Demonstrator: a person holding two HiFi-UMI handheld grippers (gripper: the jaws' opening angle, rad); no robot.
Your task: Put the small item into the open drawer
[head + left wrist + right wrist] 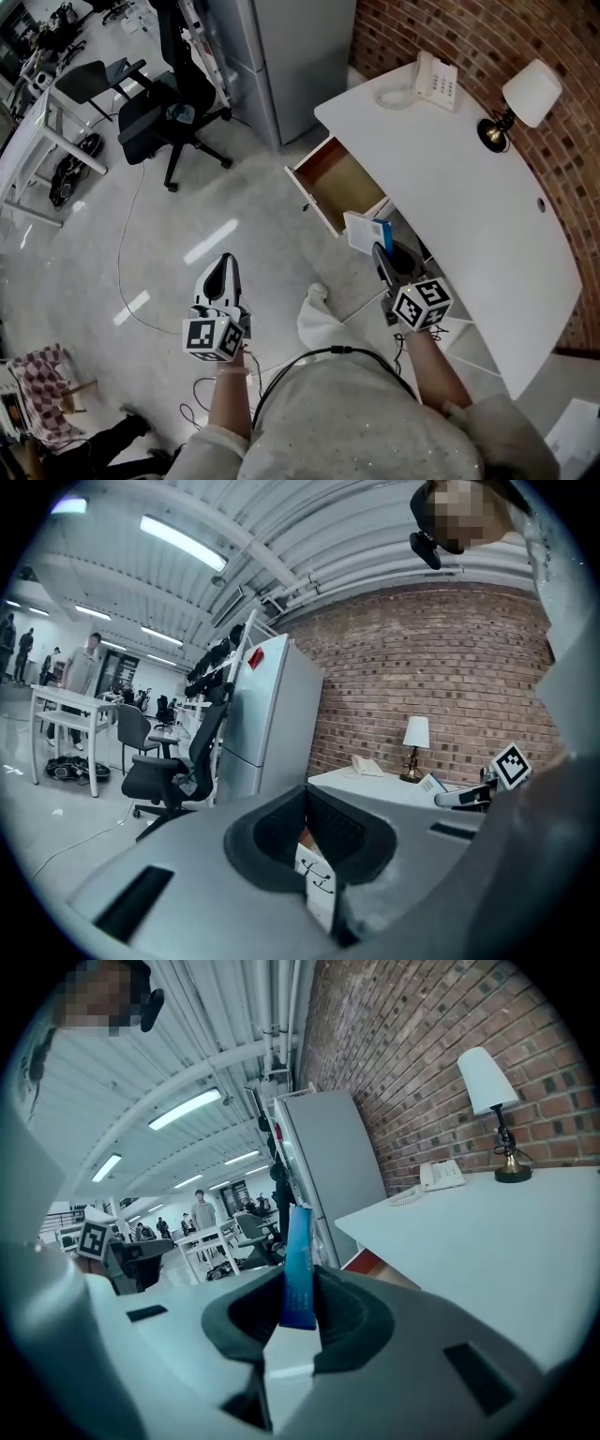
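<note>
Beside the open drawer (342, 183), small box (366, 232) upright in clenched right tongs (378, 251); left tongs (225, 261) closed.

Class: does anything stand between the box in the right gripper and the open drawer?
Nothing visible does. The small box, clamped in the right gripper, is close beside the open drawer, whose inside looks bare.

**Office surroundings**

White tabletop (487, 206) along brick wall (441, 23): phone (436, 80) at far end, lamp (530, 92) w/ white shade beside it. Grey cabinet (291, 47) beyond. Black chair (150, 117) on floor (234, 206), left; cable (119, 267) trails nearby.
</note>
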